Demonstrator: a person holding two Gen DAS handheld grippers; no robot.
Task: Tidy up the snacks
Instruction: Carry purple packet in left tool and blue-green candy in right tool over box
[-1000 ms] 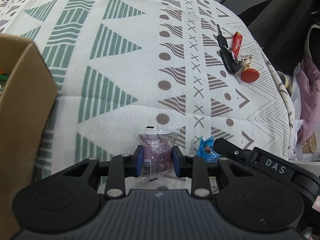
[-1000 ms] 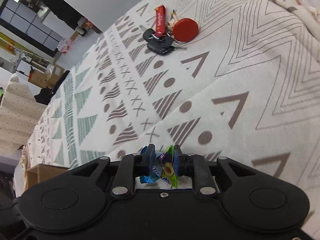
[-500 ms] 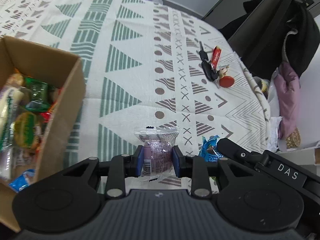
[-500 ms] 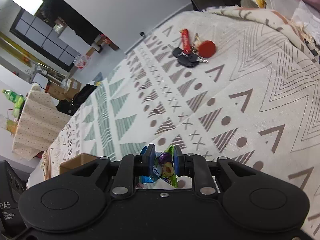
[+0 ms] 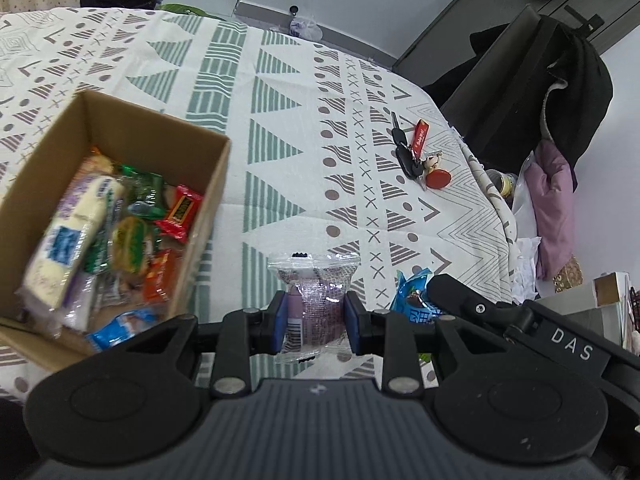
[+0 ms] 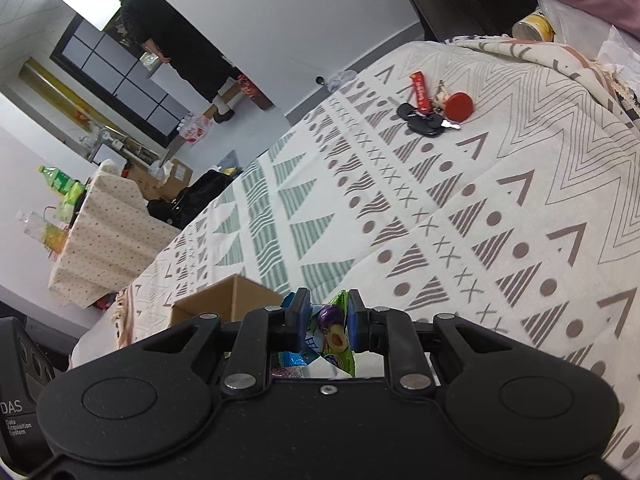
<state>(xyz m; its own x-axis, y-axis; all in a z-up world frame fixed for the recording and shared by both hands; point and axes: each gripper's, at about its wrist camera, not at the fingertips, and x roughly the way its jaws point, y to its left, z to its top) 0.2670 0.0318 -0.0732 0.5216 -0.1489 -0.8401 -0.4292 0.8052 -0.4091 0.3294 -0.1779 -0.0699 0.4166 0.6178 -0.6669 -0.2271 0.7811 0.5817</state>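
My left gripper [image 5: 316,316] is shut on a clear-wrapped purple snack pack [image 5: 314,300], held above the patterned cloth just right of the open cardboard box [image 5: 120,128]. The box holds several wrapped snacks [image 5: 120,232]. In the left wrist view the right gripper's black body [image 5: 520,320] reaches in from the right with a blue wrapper [image 5: 412,296] beside it. My right gripper [image 6: 328,320] is shut on a small green and blue plum candy packet [image 6: 332,332]. The box's corner [image 6: 228,296] shows just beyond its left finger.
A bunch of keys with a red tag and a red round fob [image 5: 420,156] lies far right on the tablecloth [image 5: 280,120]. A black chair with dark clothing [image 5: 540,80] and pink cloth [image 5: 552,208] stands past the table's right edge. A person [image 6: 172,40] stands far off.
Both grippers have risen from the cloth with their snacks still held. The left view has swung toward the box, so its inside and contents now show.
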